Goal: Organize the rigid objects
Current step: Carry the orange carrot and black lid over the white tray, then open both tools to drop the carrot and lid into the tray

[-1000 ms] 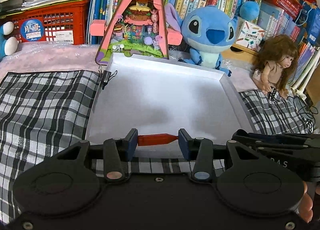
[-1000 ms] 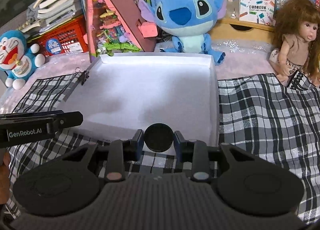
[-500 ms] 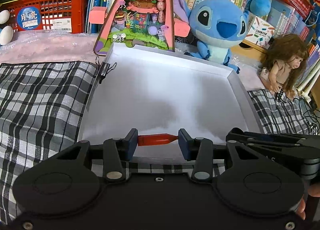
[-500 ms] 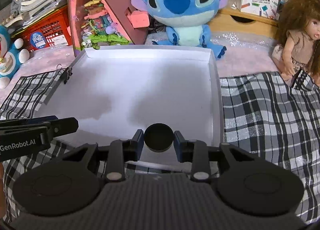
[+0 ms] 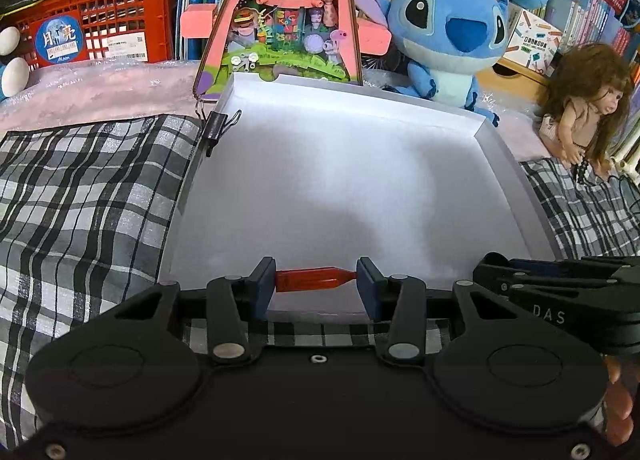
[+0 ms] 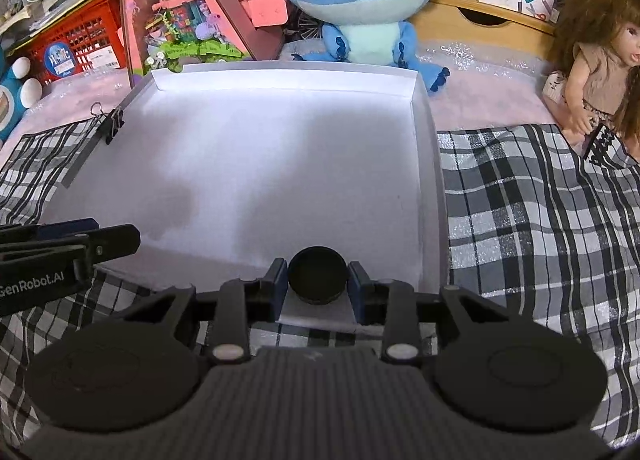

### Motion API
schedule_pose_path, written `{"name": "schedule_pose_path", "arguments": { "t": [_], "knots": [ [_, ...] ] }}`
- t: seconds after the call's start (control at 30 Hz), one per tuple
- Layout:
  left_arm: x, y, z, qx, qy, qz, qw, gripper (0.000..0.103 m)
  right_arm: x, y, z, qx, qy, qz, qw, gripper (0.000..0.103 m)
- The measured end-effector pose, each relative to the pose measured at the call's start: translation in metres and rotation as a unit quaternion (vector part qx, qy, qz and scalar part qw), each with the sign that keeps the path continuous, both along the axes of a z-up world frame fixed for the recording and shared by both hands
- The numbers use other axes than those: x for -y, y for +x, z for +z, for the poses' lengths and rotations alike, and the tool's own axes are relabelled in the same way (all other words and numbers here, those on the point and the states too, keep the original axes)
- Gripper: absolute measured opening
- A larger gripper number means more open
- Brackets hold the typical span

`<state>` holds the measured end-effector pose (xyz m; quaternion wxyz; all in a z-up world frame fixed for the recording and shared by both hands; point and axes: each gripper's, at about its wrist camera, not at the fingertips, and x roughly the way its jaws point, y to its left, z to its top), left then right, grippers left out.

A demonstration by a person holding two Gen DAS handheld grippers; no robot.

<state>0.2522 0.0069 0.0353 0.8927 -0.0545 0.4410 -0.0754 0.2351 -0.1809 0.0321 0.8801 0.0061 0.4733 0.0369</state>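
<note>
The left gripper (image 5: 316, 280) is gripping a red tube (image 5: 314, 279) crosswise by its ends and the right gripper (image 6: 317, 276) is clamping a black cap (image 6: 317, 274), both hanging over the near edge of the white tray (image 5: 516, 180) stretching ahead.

Both your wrist cameras sit low at the near edge of the white tray (image 5: 328, 188), facing across it: left from its near-left, right (image 6: 280, 164) from near-right, sharing the whole tray.
</note>
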Motion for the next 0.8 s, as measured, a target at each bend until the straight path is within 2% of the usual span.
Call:
{"name": "schedule_pose_path", "arguments": {
  "t": [0.33,0.6,0.8],
  "knots": [
    [0.0018,0.0023,-0.0049,0.001,0.008,0.005,1.0000,0.042,-0.0007,0.0003,-0.0037,0.001,-0.003,0.001,1.000,0.043],
    [0.0039,0.0020,-0.0092,0.006,0.017,0.004,0.9998,0.042,0.0012,-0.0014,-0.0054,0.007,-0.005,0.001,1.000,0.051],
    [0.0048,0.0004,-0.0095,0.011,0.022,0.003,0.9997,0.042,0.0011,-0.0023,-0.0059,0.012,-0.005,-0.001,1.000,0.051]
  ]
}}
